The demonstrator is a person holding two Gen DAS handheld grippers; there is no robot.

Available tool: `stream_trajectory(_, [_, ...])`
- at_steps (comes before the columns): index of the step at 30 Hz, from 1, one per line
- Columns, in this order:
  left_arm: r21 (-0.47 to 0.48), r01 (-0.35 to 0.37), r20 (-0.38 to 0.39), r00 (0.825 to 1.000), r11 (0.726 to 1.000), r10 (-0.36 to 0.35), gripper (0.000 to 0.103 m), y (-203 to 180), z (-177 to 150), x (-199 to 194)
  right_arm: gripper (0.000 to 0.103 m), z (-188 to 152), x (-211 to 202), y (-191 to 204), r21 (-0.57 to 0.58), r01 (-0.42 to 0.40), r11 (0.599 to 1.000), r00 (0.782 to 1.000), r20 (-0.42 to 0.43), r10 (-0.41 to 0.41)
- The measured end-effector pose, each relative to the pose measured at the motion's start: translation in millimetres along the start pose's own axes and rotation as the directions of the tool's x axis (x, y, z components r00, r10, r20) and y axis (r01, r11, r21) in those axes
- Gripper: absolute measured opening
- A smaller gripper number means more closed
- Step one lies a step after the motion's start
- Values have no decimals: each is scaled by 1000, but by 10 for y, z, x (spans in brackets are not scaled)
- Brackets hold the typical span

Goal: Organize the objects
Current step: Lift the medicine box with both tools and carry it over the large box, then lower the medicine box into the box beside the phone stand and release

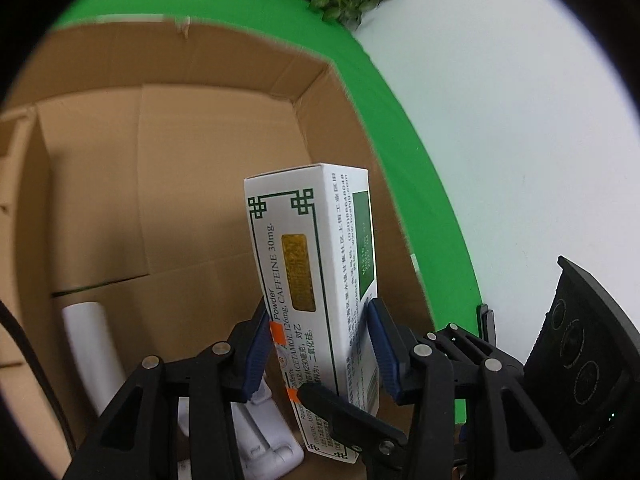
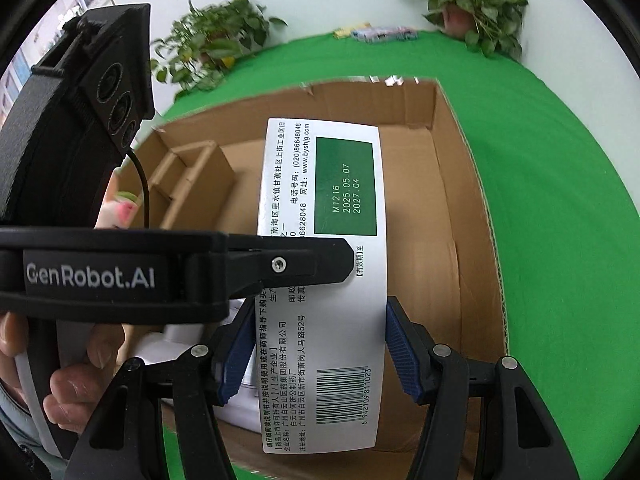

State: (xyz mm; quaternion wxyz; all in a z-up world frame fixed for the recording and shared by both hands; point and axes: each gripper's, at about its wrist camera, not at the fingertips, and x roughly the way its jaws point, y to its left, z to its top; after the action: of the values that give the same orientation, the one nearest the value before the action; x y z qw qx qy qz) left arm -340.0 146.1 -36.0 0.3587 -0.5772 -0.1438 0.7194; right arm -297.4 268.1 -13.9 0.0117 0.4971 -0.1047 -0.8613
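Bright even light, fisheye-curved edges, blurred plants, dark vignette

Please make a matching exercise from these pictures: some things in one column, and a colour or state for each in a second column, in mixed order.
Things:
1. medicine box
2. cardboard carton
3. tablecloth
4. potted plant

States:
A. green, spread flat under the carton
B. open, brown
C. leafy, at the far table edge
D. white, held between both claws

Pairs: 1-D, 2-B, 3-A, 4-C

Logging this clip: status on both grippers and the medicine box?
Left gripper and right gripper both shut on white green-trimmed medicine box. Held above open brown cardboard box. Nothing blocking.
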Motion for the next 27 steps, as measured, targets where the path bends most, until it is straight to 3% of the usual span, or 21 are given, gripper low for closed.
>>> stream_trajectory(6, [-68, 54, -26, 998, 996, -56, 46, 204, 24, 200, 59, 0, 195, -97, 7, 19, 1000, 999, -32, -18])
stream_trajectory(15, [-116, 15, -85, 996, 993, -25, 52, 276, 54, 242, 59, -6, 263, -52, 1, 48, 999, 999, -24, -48])
stream_trajectory(19, [-110, 13, -71, 997, 994, -21, 50, 275, 24, 150, 59, 4, 231, 57, -28, 77, 997, 997, -24, -78])
stream_trajectory(21, [-79, -27, -26, 999, 997, 25, 50, 234, 32, 33, 59, -30, 295, 85, -50, 150, 987, 988, -35, -151])
stream_trajectory(27, [-67, -47, -1, 999, 997, 47, 50, 191, 11, -90, 58, -99, 324, 35, -16, 141, 990, 989, -50, -141])
